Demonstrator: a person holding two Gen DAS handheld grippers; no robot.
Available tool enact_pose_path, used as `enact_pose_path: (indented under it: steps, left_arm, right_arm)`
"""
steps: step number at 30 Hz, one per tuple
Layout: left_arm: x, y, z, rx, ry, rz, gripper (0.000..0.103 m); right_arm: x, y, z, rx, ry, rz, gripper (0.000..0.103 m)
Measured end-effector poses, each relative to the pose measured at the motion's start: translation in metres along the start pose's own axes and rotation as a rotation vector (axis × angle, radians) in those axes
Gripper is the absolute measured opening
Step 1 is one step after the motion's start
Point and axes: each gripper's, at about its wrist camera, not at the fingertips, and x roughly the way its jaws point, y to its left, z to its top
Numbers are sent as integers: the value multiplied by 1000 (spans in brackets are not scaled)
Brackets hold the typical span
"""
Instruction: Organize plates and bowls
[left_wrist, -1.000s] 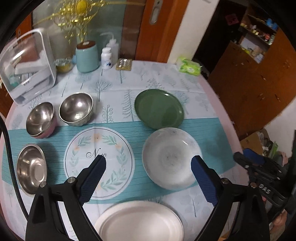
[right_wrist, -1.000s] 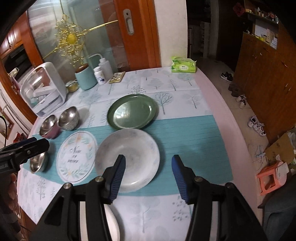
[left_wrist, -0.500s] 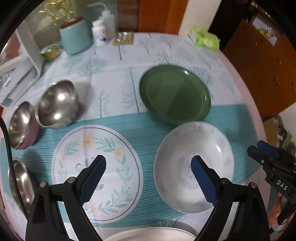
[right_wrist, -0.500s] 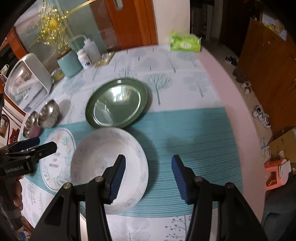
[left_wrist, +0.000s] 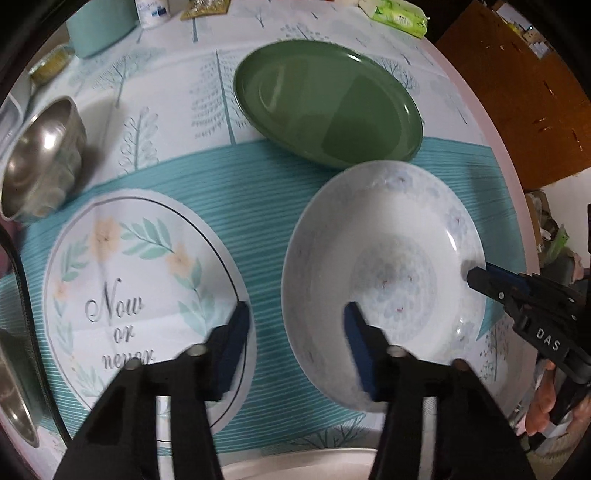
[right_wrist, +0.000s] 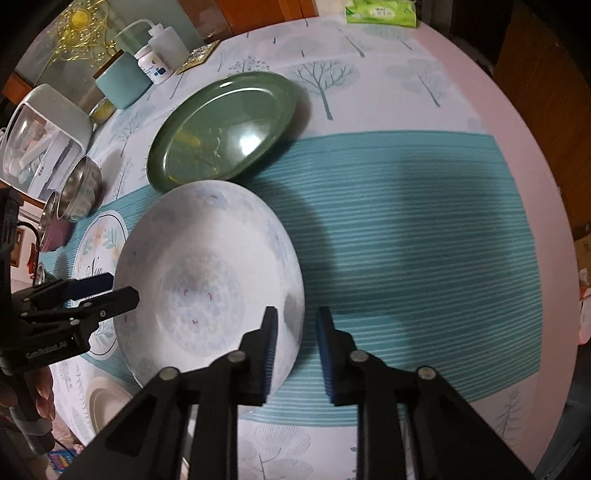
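A white floral deep plate (left_wrist: 384, 258) (right_wrist: 207, 280) lies on the teal cloth, next to a green plate (left_wrist: 328, 99) (right_wrist: 225, 125). My left gripper (left_wrist: 295, 339) straddles the white plate's left rim, one finger inside and one outside, jaws partly closed with a gap; it also shows in the right wrist view (right_wrist: 110, 288). My right gripper (right_wrist: 295, 350) straddles the plate's right rim the same way, and shows in the left wrist view (left_wrist: 480, 277). Neither visibly pinches the rim.
Steel bowls (left_wrist: 40, 158) (right_wrist: 79, 188) stand at the left, one more at the lower left (left_wrist: 14, 391). A white plate (left_wrist: 295, 465) (right_wrist: 107, 402) lies near the front edge. A round placemat (left_wrist: 140, 295), teal canister (right_wrist: 123, 79), bottles and a tissue pack (right_wrist: 380, 14) share the table.
Both grippers have moved down and in onto the white plate's opposite rims, and both jaws have narrowed. The plate fills much more of each view.
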Motion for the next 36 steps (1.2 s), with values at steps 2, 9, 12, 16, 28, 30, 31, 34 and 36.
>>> enact_pose_path:
  steps: [2,9,12,16,28,30,31,34,36]
  left_arm:
    - [3,1,-1,0,13,-17,26]
    - [8,4,0,14,26,-26,11]
    - [10,10,4,-2,38,-51,11]
    - [13,15,7,-23,54,-87,11]
    - [15,14,5,-45,100,-85,15]
    - [14,20,5,-59,107,-104,15]
    - [14,22,5,-68,108,-110,15]
    - [10,31,6,-98,86,-113,15]
    - [7,36,5,-102,85,-117,15]
  right_arm:
    - [1,-2,0,4,7,10,12]
    - [6,-15,1,62,29,107,6]
    - [7,-23,1,95,42,162,5]
    - [9,-29,1,121,54,206,5]
    - [11,-31,0,135,62,238,5]
    - [11,-32,1,137,64,242,4]
    - [11,-32,1,139,65,245,4]
    - [12,-34,1,146,71,254,4]
    - [12,-34,2,148,74,255,4]
